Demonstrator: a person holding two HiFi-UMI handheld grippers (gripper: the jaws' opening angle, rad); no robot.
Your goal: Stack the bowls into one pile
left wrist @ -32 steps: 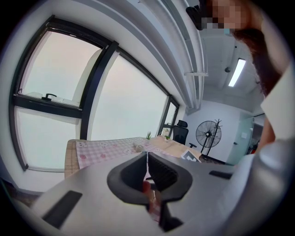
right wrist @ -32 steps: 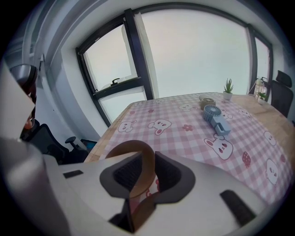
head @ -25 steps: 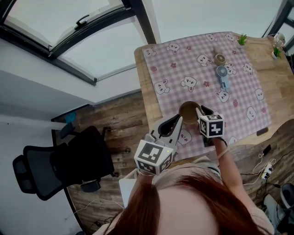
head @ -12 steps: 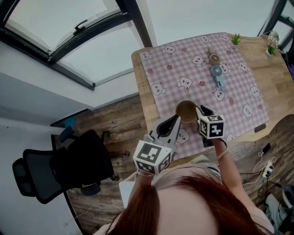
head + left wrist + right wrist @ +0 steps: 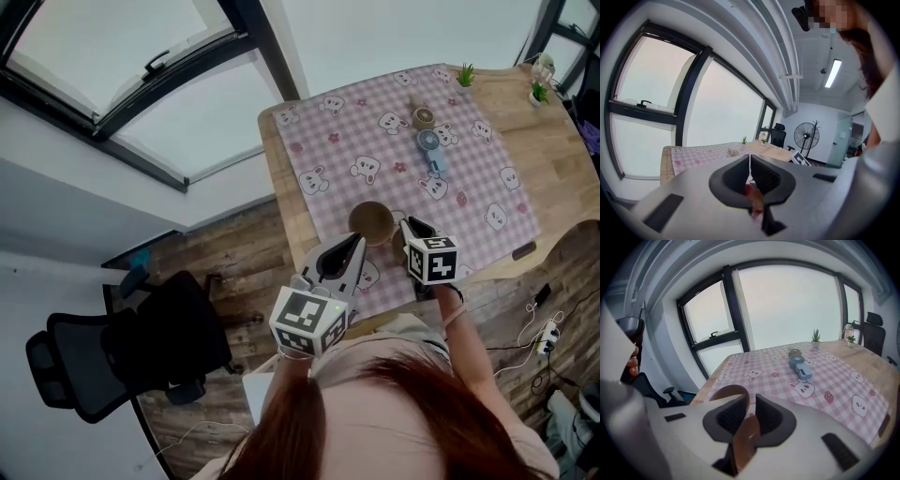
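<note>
Mostly pink, the checked bunny cloth (image 5: 487, 187) covers a wooden table (image 5: 562, 141) at the upper right of the head view. Windows (image 5: 216, 103) fill the upper left, and a black office chair (image 5: 122, 347) sits lower left on plank floor (image 5: 234, 244). The right gripper (image 5: 406, 226) pinches the brown bowl (image 5: 372, 223) by its rim at the cloth's near edge. The left gripper (image 5: 356, 242), fingers together, hovers just left of it.
</note>
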